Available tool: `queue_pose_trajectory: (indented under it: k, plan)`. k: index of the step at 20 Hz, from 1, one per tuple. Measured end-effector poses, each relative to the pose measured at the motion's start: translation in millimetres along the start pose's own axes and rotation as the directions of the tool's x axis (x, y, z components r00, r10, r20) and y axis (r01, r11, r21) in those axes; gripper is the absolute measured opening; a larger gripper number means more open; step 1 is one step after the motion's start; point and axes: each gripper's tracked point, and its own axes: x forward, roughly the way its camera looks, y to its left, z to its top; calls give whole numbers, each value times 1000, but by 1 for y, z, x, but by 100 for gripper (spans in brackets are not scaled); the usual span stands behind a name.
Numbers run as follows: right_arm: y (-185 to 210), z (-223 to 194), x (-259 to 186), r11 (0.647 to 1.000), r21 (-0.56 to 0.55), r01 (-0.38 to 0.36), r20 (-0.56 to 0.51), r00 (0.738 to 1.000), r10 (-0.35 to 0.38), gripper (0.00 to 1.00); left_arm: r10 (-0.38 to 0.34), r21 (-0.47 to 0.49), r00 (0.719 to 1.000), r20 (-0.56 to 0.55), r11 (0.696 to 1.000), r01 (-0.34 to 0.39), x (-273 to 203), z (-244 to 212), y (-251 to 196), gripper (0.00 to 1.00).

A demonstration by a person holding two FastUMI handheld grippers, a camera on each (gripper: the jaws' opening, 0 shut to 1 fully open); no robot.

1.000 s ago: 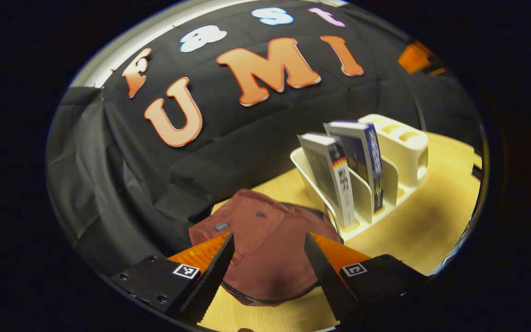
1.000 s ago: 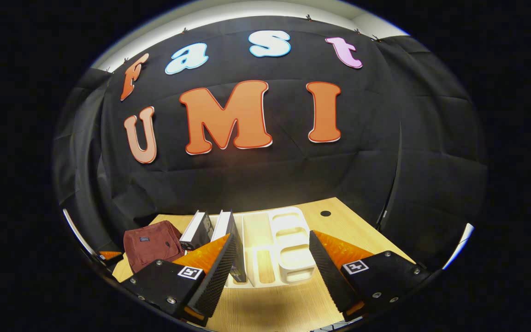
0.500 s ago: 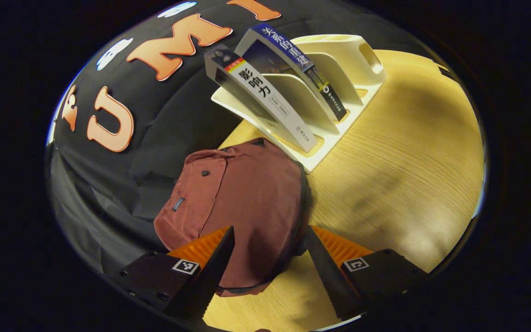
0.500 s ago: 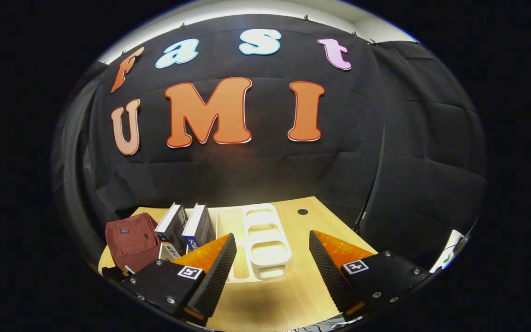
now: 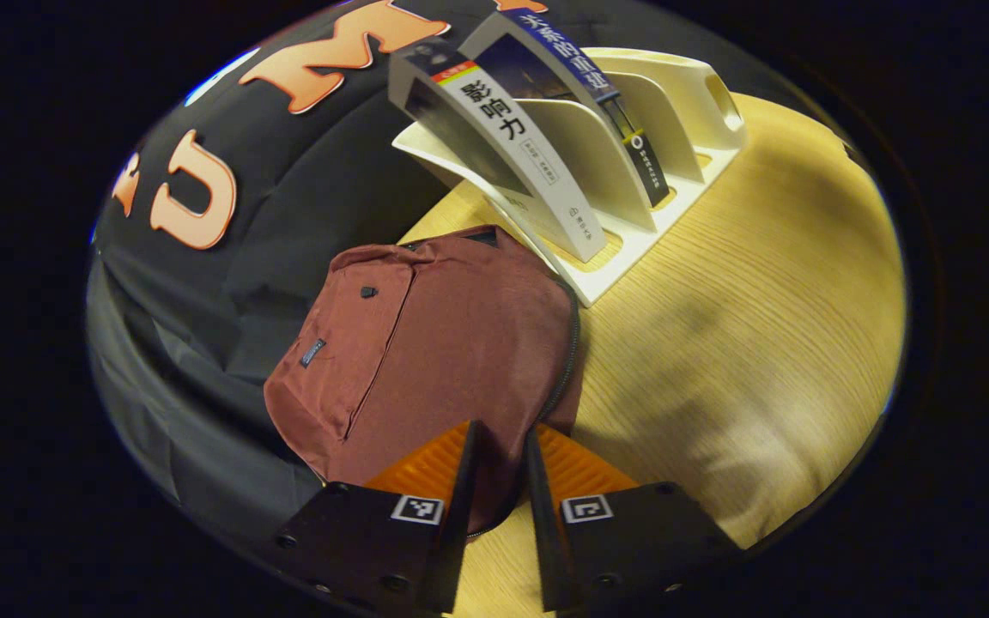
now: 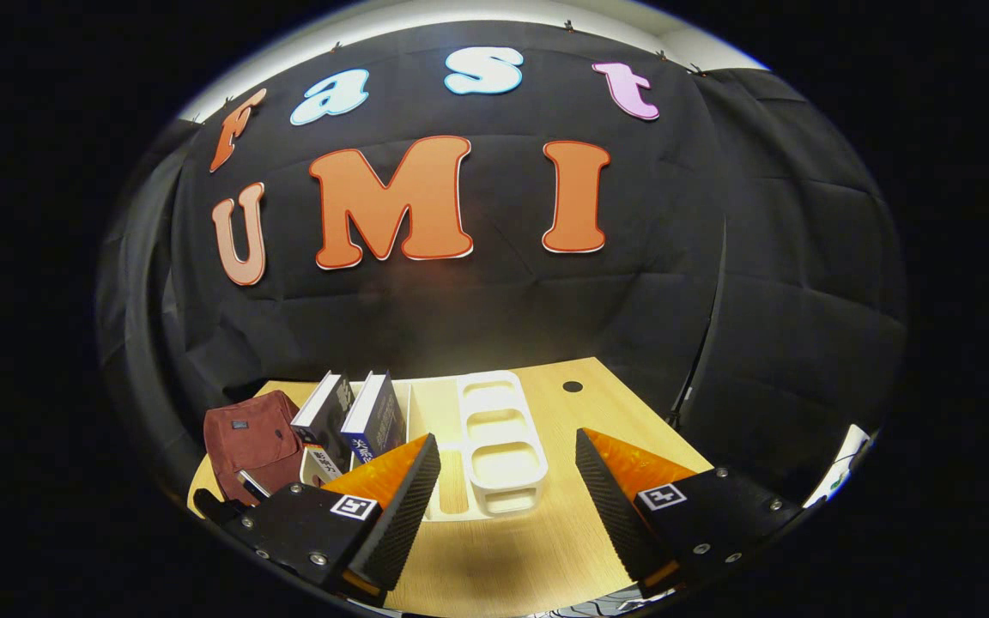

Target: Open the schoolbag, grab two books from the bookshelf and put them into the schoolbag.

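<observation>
Currently our left claw is nearly clenched over the schoolbag edge; whether it pinches the zipper, we cannot tell. Right claw is released, bookshelf with two books just ahead-left on the tabletop.

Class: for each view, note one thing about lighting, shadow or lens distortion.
Left gripper view: fisheye bends the bookshelf and books; soft shadows mottle the table beside the schoolbag. Right gripper view: a bright pool lights the bookshelf; the right tongs shadow the near table.

Wooden table — black cloth wall
</observation>
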Motion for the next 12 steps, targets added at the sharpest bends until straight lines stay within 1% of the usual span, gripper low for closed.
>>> queue_pose_trajectory:
  k: [1, 2, 3, 4, 6, 8, 9, 10, 12]
  plan:
    - [1, 1, 0, 1000, 0, -6, 0, 1000, 6, 94, 4, 13, 1000, -6, 1000, -4, 1, 1, 1, 23]
    - [2, 1, 0, 1000, 2, -14, 0, 1000, 14, 94, 10, 15, 1000, -23, 1000, -10, 2, 0, 2, 17]
    - [1, 2, 0, 1000, 6, -22, 1, 1000, 22, 94, 4, 40, 998, -59, 999, -2, 4, -2, 1, 12]
    - [1, 2, 0, 1000, 12, -28, 2, 1000, 28, 94, -6, 97, 996, -85, 995, 15, 7, -1, -2, 8]
    - [-1, 0, 0, 999, 27, -38, 0, 999, 38, 94, 11, 195, 994, -106, 981, 10, 7, -2, -6, 9]
    - [-2, -1, 1, 998, 36, -49, -1, 999, 49, 94, 38, 270, 992, -117, 963, -5, 4, -2, -8, 9]
    - [-2, 0, 1, 998, 37, -54, 1, 999, 54, 94, 28, 290, 992, -121, 957, 8, 2, -1, -8, 7]
    - [-4, 1, 1, 998, 36, -60, 6, 998, 60, 94, -5, 280, 991, -130, 959, 41, 1, 1, -9, 1]
    - [-7, 1, 4, 997, 38, -68, 14, 998, 67, 94, -109, 184, 979, -173, 973, 141, -5, -1, -8, 1]
